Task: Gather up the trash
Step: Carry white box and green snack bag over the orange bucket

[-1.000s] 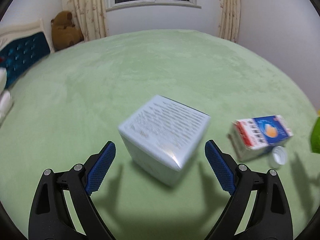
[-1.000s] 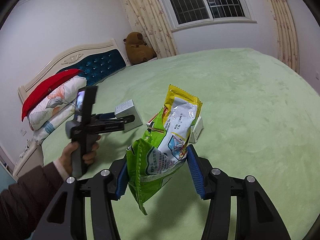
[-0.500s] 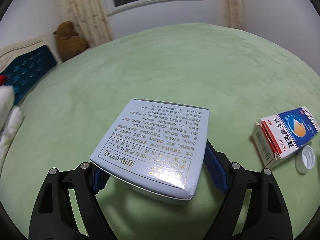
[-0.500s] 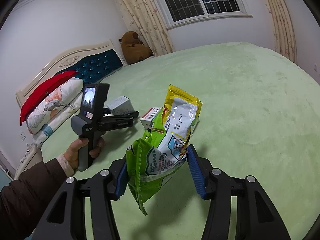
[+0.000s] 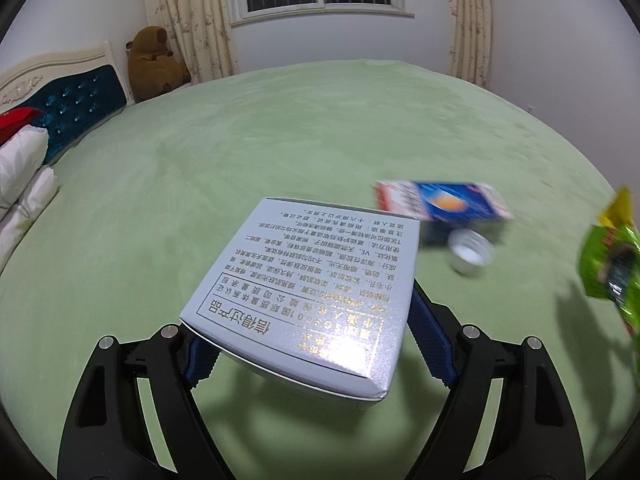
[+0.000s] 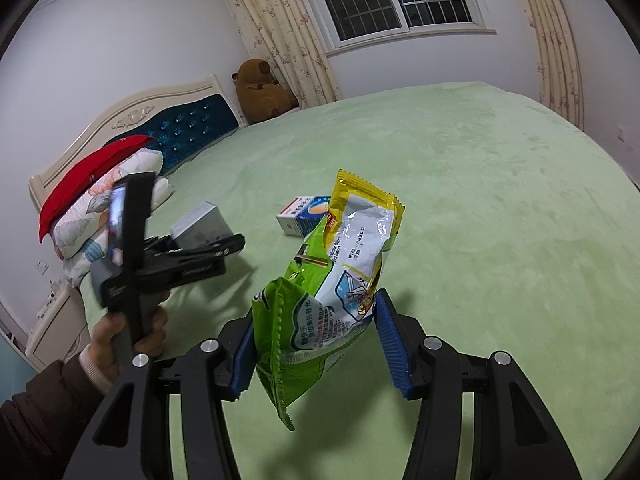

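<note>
Pale-blue box sits clamped in our left tool, jaws wide; our right tool grips a green snack bag. Beyond lies a carton.

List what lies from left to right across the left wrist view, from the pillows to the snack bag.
White pillows → brown teddy bear → pale blue box held between the left gripper's jaws → blue and red carton → green snack bag at the right edge.
</note>
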Demonstrator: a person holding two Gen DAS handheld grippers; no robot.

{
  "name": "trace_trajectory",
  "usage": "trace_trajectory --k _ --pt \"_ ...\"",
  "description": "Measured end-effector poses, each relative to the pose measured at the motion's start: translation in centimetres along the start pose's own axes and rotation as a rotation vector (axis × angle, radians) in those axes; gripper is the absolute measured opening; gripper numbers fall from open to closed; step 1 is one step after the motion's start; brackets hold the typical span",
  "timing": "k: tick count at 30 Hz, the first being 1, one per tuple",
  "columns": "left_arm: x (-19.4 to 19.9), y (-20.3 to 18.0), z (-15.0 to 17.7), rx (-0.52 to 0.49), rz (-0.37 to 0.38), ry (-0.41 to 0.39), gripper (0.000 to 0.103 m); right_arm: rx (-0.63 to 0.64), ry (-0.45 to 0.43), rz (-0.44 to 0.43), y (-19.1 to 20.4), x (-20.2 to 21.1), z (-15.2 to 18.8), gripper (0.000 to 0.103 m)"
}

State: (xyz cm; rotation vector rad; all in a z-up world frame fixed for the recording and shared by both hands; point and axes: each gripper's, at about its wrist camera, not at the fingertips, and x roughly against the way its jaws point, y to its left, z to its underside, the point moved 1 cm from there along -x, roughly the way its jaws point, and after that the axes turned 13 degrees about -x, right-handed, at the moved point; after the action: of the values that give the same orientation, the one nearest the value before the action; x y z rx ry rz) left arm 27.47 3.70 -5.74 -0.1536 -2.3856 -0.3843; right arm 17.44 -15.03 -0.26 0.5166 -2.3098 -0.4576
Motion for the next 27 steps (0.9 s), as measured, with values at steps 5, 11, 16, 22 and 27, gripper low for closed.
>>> trace_trajectory --k 5,11,16,22,27 --pt "3.5 -4.3 2.2 -0.015 -0.003 0.036 0.079 0.012 0.011 0.014 -0.5 2.1 1.5 0.053" --pt "6.5 -8.8 4.7 -0.043 0.012 0.071 0.079 0.019 0.017 0.039 -1.7 5.4 3.6 0.053" --pt "9.2 -11.7 6.5 -0.068 0.026 0.063 0.079 0.016 0.038 0.060 -2.8 7.7 5.7 0.053" --pt "11.6 -14.6 8.6 -0.075 0.082 0.074 0.079 0.029 0.076 0.058 -3.3 10.1 8.7 0.053" --pt "13.5 -16.8 10.5 -0.098 0.123 0.074 0.079 0.074 0.099 0.021 -3.0 11.9 10.7 0.053"
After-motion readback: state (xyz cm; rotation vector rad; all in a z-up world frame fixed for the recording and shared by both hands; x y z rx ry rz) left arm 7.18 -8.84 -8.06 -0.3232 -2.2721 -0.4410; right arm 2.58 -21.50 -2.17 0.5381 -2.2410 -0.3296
